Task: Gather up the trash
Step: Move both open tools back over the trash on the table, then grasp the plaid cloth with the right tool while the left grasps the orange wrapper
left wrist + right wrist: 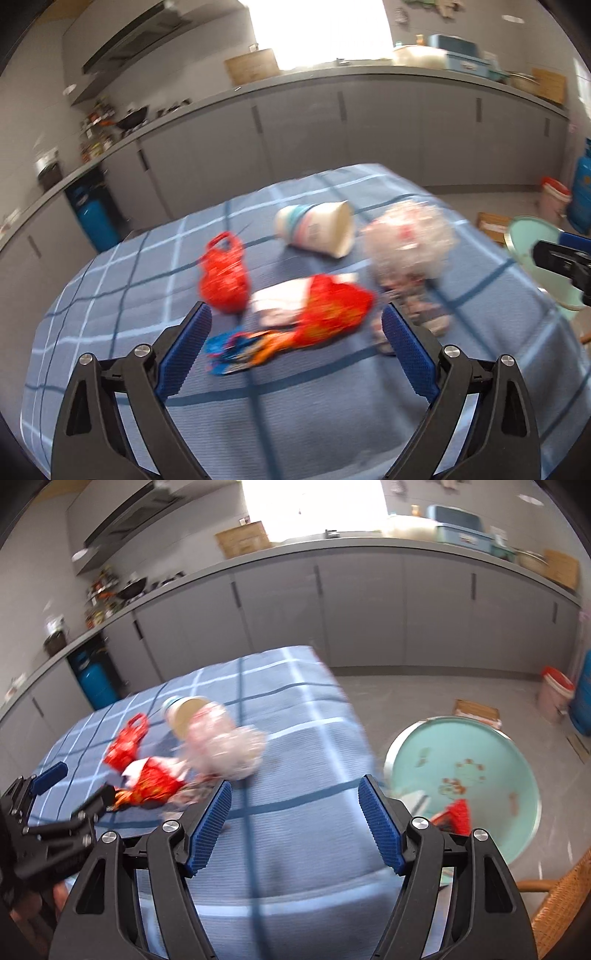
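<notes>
While both grippers are hanging w/ jaws wide, holding nothing, left gripper (pixel 295 354) is lining up red wrapper (pixel 332 314) at 12 o'clock; next: closing on it, carrying to basin (pixel 517 746).

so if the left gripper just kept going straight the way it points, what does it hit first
Most likely the red snack wrapper lying between the open left gripper fingers' line, on the blue checked tablecloth; blur leaves depth uncertain.
</notes>
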The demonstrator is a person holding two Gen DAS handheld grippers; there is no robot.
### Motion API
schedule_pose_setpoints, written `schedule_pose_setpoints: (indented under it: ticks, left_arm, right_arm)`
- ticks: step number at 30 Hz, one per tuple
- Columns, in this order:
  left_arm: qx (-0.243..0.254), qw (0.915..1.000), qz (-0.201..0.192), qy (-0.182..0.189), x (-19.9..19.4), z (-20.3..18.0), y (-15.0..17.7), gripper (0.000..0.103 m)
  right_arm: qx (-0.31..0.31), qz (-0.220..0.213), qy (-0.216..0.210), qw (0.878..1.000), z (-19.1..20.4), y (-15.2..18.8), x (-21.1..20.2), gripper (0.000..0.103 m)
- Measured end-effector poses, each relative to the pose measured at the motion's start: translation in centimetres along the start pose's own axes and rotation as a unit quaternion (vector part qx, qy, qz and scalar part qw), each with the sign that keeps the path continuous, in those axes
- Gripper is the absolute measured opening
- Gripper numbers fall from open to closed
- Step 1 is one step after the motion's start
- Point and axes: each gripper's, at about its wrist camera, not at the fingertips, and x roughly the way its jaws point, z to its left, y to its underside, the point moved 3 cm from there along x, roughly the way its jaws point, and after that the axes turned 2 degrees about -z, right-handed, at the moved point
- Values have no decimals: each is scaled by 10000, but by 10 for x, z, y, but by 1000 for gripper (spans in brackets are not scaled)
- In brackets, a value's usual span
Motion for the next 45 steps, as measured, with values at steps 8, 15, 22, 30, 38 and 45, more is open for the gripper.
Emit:
schedule_pose_setpoints:
  ticks: [8, 15, 22, 30, 38, 45]
  left_arm:
    - [-522, 9977, 420, -57, 41, 54, 17, 92]
    - [-612, 9961, 634, -16, 70, 60, 26, 92]
    - [-602, 9946, 795, 271, 77, 54, 33, 71]
    - [-393, 9960, 751, 272, 63, 45, 34, 31]
    - [-401, 9963, 723, 244, 34, 50, 42, 9]
    - [-447, 9975, 544, 103, 6, 59, 46, 7]
  right_arm:
    - [-439, 193, -248, 9985, 59, 10, 28, 72]
    - [-619, 338, -198, 9973, 80, 18, 54, 76]
    - [-651, 796, -248, 9944, 81, 37, 82, 45]
    - [-718, 866, -381, 9929, 84, 53, 66, 9]
    - [-758, 725, -540, 9930, 88, 68, 34, 8]
    - [-767, 512, -645, 9936, 91, 66, 9, 8]
